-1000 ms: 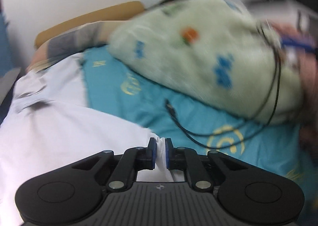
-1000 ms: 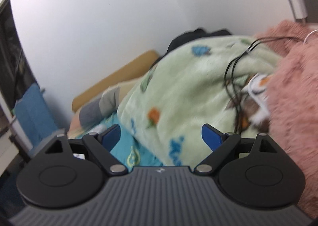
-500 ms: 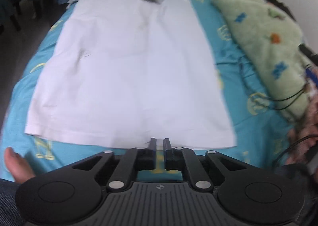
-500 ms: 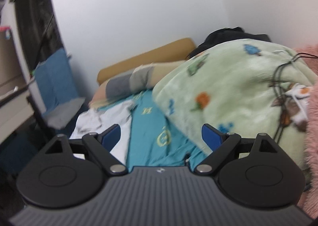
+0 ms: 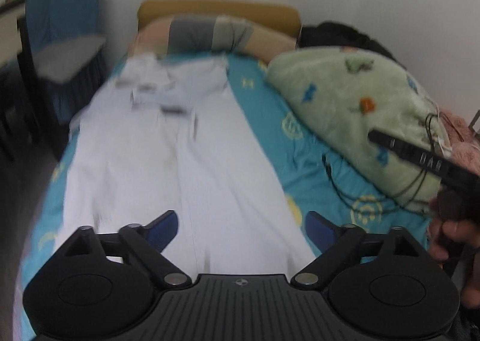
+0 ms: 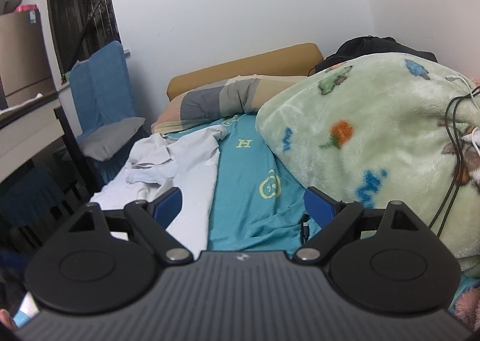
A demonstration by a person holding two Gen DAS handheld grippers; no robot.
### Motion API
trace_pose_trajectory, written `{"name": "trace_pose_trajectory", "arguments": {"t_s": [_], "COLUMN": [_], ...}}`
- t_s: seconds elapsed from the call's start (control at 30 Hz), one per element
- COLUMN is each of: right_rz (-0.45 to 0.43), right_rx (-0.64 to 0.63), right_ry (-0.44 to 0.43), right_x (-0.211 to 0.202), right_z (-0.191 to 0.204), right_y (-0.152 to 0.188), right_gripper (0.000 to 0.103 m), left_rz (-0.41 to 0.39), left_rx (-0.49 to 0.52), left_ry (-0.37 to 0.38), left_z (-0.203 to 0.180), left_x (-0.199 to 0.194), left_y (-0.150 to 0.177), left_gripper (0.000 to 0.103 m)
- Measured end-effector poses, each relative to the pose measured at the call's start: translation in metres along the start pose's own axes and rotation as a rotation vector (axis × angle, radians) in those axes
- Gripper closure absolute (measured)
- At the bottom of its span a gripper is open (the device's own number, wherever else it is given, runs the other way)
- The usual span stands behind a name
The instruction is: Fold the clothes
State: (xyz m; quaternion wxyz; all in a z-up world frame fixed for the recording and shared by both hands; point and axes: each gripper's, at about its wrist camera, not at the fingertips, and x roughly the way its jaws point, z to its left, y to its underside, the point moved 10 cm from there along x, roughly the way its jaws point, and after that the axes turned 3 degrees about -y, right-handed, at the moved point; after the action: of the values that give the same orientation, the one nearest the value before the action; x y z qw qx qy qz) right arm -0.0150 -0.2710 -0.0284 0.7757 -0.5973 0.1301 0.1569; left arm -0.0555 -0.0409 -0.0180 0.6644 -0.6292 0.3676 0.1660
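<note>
A: While the left gripper [image 5: 241, 228] hangs over the near hem, its jaws have just been opening and stand wide, nothing between them.

B: Right gripper [image 6: 243, 204]?

A: Jaws spread, empty. White garment [image 5: 186, 167] lies flat lengthwise on the teal bed sheet [image 5: 303, 167], beside the green blanket [image 5: 360, 107].

The left wrist view looks steeply down the bed [image 5: 264, 101] from its foot, close above the white garment [image 5: 180, 161], headboard [image 5: 219, 11] at 12 o'clock. The right wrist view sits lower and flatter, facing the same headboard [image 6: 243, 68]. Both share the garment [image 6: 186, 167], the striped pillow [image 6: 216, 101] and the green blanket [image 5: 354, 95] at 2 o'clock.
</note>
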Motion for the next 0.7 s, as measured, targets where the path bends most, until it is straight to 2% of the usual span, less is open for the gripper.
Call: {"name": "trace_pose_trajectory", "arguments": {"t_s": [0.27,0.4,0.53,0.7], "right_rz": [0.011,0.056,0.097,0.188], "right_rx": [-0.013,-0.023,-0.04,-0.007], "right_ry": [-0.038,-0.042,-0.05,-0.145], "right_x": [0.009,0.018,0.03,0.064], "right_z": [0.008,0.009,0.016,0.042], "right_y": [0.003,0.014,0.025,0.021], "right_gripper": [0.013,0.013,0.013,0.013], "left_rz": [-0.129,-0.125,-0.136,-0.175], "left_rx": [-0.051,-0.115,-0.114,-0.122], "left_ry": [-0.05,-0.032,-0.068,-0.077], "left_z": [0.007,0.021,0.041,0.06], "left_x": [0.017,0.026,0.016,-0.006], "left_y": [-0.044,-0.033,-0.033,-0.041], "left_gripper": [0.0,0.0,0.0,0.0]}}
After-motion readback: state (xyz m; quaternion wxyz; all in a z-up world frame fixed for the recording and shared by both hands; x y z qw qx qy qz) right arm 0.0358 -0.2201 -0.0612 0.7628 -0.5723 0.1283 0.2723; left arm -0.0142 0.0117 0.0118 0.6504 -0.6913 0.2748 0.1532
